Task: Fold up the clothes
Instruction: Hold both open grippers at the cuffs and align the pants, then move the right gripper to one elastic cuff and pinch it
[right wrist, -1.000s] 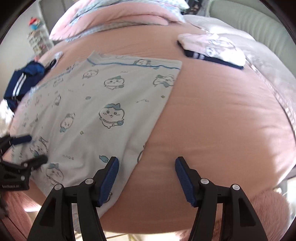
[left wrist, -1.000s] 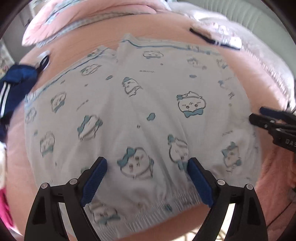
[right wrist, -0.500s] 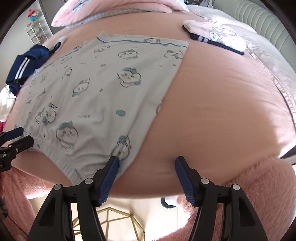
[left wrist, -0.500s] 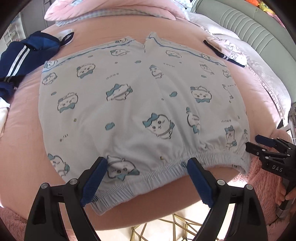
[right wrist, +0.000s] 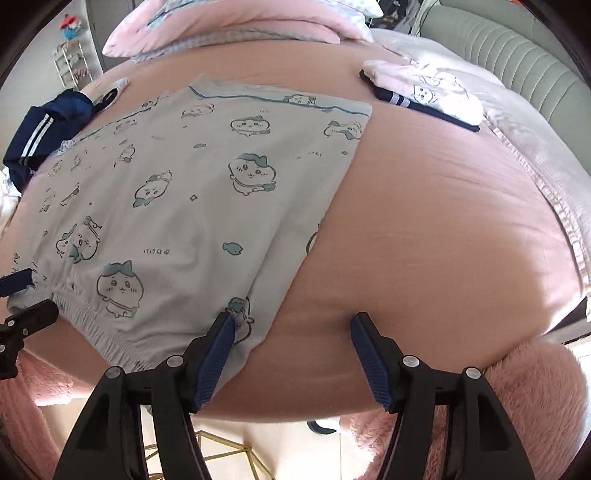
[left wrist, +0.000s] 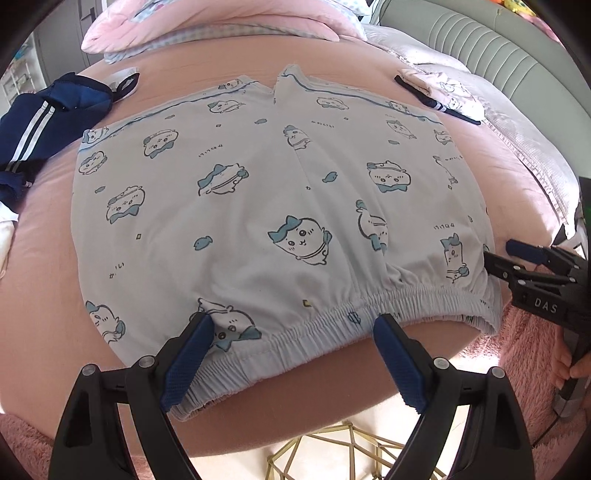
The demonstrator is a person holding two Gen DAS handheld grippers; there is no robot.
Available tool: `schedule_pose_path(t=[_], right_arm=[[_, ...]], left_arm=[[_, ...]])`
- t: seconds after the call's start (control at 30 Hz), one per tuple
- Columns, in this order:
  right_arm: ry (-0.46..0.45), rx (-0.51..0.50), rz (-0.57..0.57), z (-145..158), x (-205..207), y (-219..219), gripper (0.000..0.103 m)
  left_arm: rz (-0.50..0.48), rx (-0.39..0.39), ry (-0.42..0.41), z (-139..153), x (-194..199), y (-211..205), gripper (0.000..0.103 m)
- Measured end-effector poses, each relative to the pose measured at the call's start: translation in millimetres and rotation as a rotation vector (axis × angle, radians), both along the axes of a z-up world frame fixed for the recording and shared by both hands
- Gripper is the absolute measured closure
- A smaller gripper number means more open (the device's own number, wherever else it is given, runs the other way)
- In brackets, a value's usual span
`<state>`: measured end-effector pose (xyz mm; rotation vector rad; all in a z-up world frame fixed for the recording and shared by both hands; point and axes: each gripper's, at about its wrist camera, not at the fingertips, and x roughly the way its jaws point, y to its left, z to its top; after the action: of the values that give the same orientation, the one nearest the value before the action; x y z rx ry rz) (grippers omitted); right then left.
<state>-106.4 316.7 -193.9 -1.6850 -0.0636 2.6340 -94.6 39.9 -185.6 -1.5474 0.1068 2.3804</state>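
Observation:
White shorts [left wrist: 280, 206] with a blue cartoon print lie flat on the pink bed [left wrist: 491, 177], elastic waistband toward me. My left gripper [left wrist: 291, 325] hovers open over the left half of the waistband, touching no cloth. In the right wrist view the shorts [right wrist: 177, 206] fill the left side. My right gripper [right wrist: 291, 325] stands open at the waistband's right corner, its left finger [right wrist: 221, 332] above the cloth and its right finger over bare sheet. Each gripper shows in the other's view: the right gripper [left wrist: 513, 266] at the right edge, the left gripper [right wrist: 22, 299] at the far left.
A navy garment with white stripes [left wrist: 48, 122] lies bunched at the left. A folded pink, white and navy pile [right wrist: 424, 92] sits at the back right. Pink pillows [left wrist: 221, 22] lie at the head. Below the bed's near edge are a gold wire frame [left wrist: 351, 454] and a pink fluffy rug [right wrist: 517, 406].
Both grippers have drawn back from over the shorts to the bed's near edge, bringing the waistband and the floor into view. The shorts lie as before. Jaws stay apart.

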Motion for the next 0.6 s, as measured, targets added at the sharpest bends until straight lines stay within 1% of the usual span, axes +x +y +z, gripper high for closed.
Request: schedule_pose_path(t=[0.1,0.17,0.2,0.23,0.3,0.37,0.4,0.47,0.53,0.6], right_arm=[[-0.038,0.022,-0.029,1,2,10,0.032],[-0.062,0.048,-0.08,1,5,19,0.031],[-0.066,0.029,-0.11,2,8,24,0.031],[-0.058,-0.003,-0.133,5,10,30,0.032],[0.012,-0.113,-0.149,17,12,40,0.032],[0.081,-0.141,-0.134,27,7,37,0.032],[0.099,-0.134,-0.106,30,2,30,0.032],[0.106,-0.093,-0.044,27,-12,16,0.032],[0.074,-0.028,-0.012,17,-32,7,0.032],[0.038,-0.002,0.009,6,-51,2,0.032]], left_arm=[[-0.001,-0.001,-0.002,-1,-1,1,0.014],[-0.002,-0.002,-0.003,-2,-2,2,0.014],[-0.002,-0.003,-0.003,-3,-2,2,0.014],[-0.003,-0.003,-0.003,-3,-2,2,0.014],[-0.005,-0.004,-0.003,-5,-3,4,0.014],[-0.007,-0.004,-0.002,-5,-4,4,0.014],[-0.008,-0.003,-0.001,-5,-4,5,0.014],[-0.007,-0.002,-0.001,-5,-3,4,0.014],[-0.009,-0.008,0.0,-5,-1,4,0.014],[-0.014,-0.018,0.003,-5,0,4,0.014]])
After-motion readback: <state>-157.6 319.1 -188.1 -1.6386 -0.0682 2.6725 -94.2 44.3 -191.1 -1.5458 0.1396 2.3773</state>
